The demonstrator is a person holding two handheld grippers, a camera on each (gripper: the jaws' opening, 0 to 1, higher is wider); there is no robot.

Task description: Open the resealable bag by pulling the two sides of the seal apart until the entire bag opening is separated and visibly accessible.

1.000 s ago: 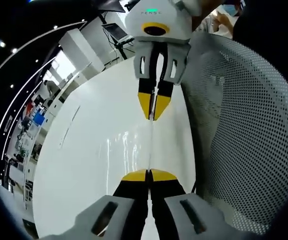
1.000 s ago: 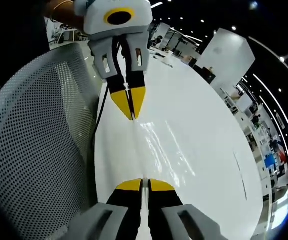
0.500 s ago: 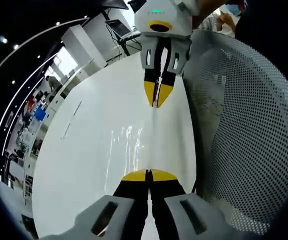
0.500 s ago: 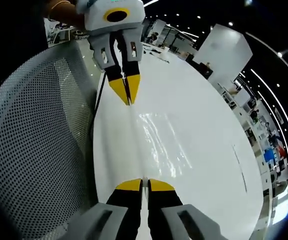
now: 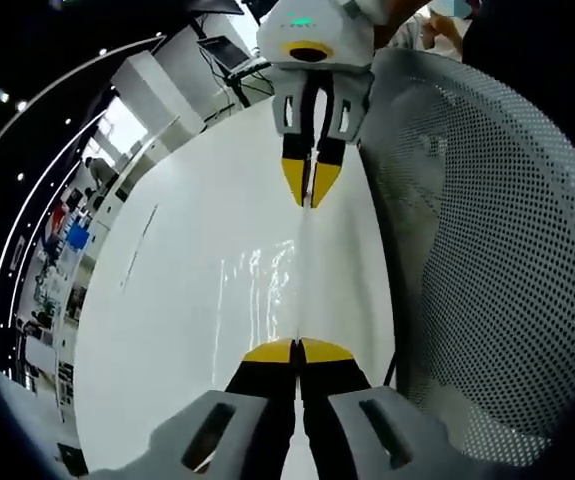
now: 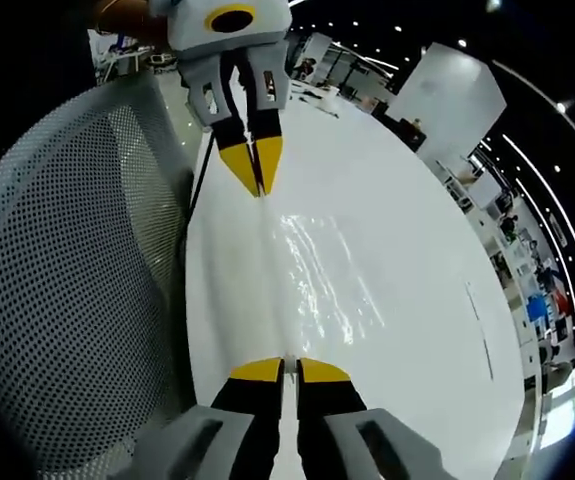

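Left gripper view: both grippers' fingers (image 5: 296, 350) (image 6: 285, 368) clench the clear resealable bag (image 5: 267, 290) taut.

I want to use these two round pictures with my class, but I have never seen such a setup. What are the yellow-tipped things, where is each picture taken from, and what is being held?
No robot is here: a person holds a two-jaw tool in each hand, and a fisheye camera rides on each tool. In the left gripper view, the left gripper rises from the bottom, and the right gripper faces it from above. The right gripper view mirrors this: right gripper below, left gripper above. Both sets of jaws are shut on a clear resealable bag, stretched between them above a white table. The bag is hard to see; shiny glints betray it. I cannot tell whether its seal has parted yet. Beside the table stands a white mesh chair back.
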